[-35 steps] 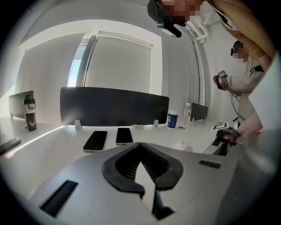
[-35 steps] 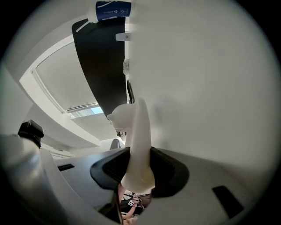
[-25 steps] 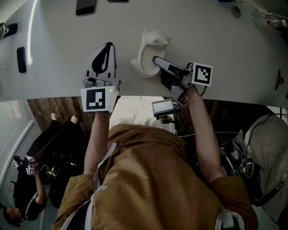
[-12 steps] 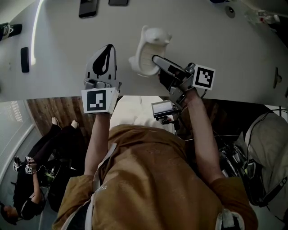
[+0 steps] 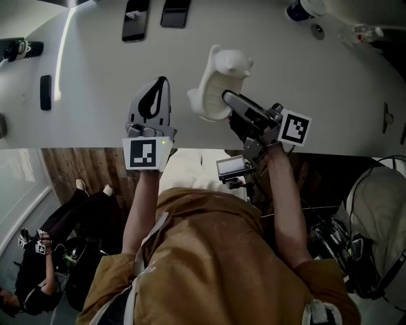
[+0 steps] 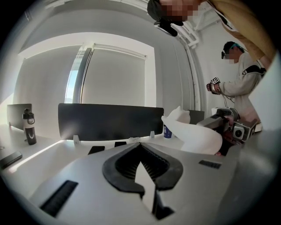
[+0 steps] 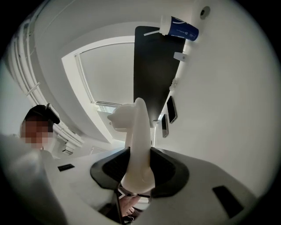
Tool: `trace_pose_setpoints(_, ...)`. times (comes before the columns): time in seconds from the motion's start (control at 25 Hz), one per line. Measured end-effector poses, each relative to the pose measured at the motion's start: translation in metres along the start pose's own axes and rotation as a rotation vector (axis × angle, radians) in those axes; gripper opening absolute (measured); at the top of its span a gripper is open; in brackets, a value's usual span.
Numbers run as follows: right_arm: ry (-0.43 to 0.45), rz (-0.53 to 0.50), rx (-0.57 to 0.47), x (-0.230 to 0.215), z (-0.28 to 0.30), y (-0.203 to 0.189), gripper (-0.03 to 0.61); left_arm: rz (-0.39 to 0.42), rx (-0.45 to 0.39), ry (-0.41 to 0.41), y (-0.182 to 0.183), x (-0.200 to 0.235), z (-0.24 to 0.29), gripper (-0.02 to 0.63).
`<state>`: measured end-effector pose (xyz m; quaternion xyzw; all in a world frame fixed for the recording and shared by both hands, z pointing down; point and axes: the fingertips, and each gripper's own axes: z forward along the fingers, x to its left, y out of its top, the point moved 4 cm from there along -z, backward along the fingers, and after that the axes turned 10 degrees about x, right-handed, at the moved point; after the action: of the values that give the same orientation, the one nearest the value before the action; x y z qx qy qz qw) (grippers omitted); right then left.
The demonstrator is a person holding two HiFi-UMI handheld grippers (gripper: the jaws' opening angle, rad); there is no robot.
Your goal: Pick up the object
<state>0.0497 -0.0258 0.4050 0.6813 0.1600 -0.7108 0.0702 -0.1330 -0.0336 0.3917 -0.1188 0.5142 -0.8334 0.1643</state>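
Note:
The object is a white animal-shaped figure [image 5: 219,79] on the white table [image 5: 95,127], a little in from its front edge. My right gripper [image 5: 227,98] comes at it from the right and is shut on its lower body. In the right gripper view the figure [image 7: 137,140] stands between both black pads. It leans in the left gripper view [image 6: 195,134], and I cannot tell whether its base touches the table. My left gripper [image 5: 158,84] rests to the figure's left, shut with nothing in it; its tips [image 6: 139,147] meet.
Two dark phones [image 5: 135,22] [image 5: 174,11] lie at the table's far side. A dark bottle [image 6: 28,127] and a small black bar [image 5: 45,92] are at the left. A black screen [image 6: 109,121] and a blue cup [image 7: 180,27] stand behind. Another person [image 6: 239,79] stands at the right.
The head view has shifted, so the table sits lower in the picture. The right gripper keeps its hold and the figure leans a little more. The left gripper has stayed put.

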Motion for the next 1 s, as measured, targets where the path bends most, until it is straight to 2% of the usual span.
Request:
trace_pose_setpoints(0.64, 0.038, -0.177, -0.069, 0.051, 0.001, 0.010, 0.152, 0.059, -0.099, -0.004, 0.049, 0.002, -0.022, 0.006)
trace_pose_setpoints(1.0, 0.046, -0.280, -0.164, 0.079, -0.021, 0.030, 0.152, 0.099, -0.154, -0.012, 0.076, 0.000, -0.027, 0.006)
